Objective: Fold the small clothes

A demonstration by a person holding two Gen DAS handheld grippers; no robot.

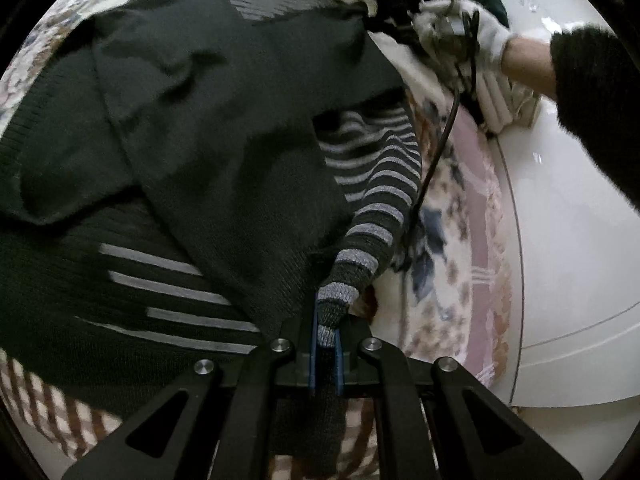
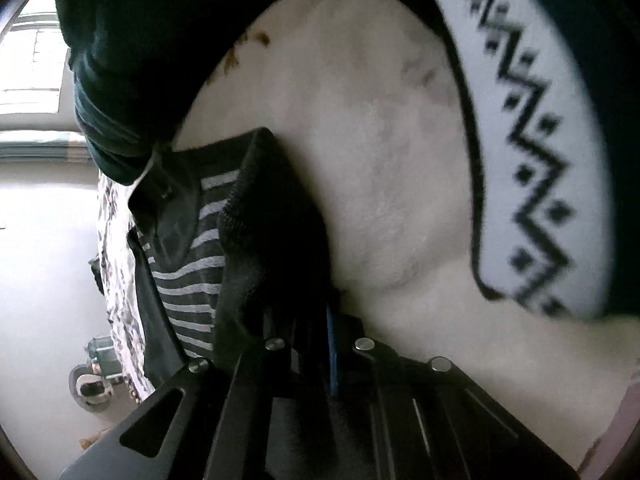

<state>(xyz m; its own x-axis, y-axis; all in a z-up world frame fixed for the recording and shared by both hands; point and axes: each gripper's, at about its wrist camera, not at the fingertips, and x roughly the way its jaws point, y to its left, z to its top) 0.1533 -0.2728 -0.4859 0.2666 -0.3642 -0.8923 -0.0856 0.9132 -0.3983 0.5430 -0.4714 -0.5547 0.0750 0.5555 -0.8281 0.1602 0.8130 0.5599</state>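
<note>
A dark green knit sweater (image 1: 208,128) with grey stripes lies spread over a floral bedspread (image 1: 460,220). My left gripper (image 1: 326,336) is shut on the striped sleeve cuff (image 1: 352,276) near the bottom of the left wrist view. My right gripper (image 2: 320,340) is shut on a dark fold of the same sweater (image 2: 276,216); its striped part (image 2: 192,272) hangs to the left. In the left wrist view the right gripper (image 1: 452,28) shows at the top, held by a white-gloved hand (image 1: 492,36).
A cream blanket (image 2: 360,140) lies under the sweater. A dark garment with a white patterned band (image 2: 532,152) lies at the right. A white glossy floor (image 1: 568,240) lies beyond the bed edge. A wheeled object (image 2: 94,384) stands on the floor at lower left.
</note>
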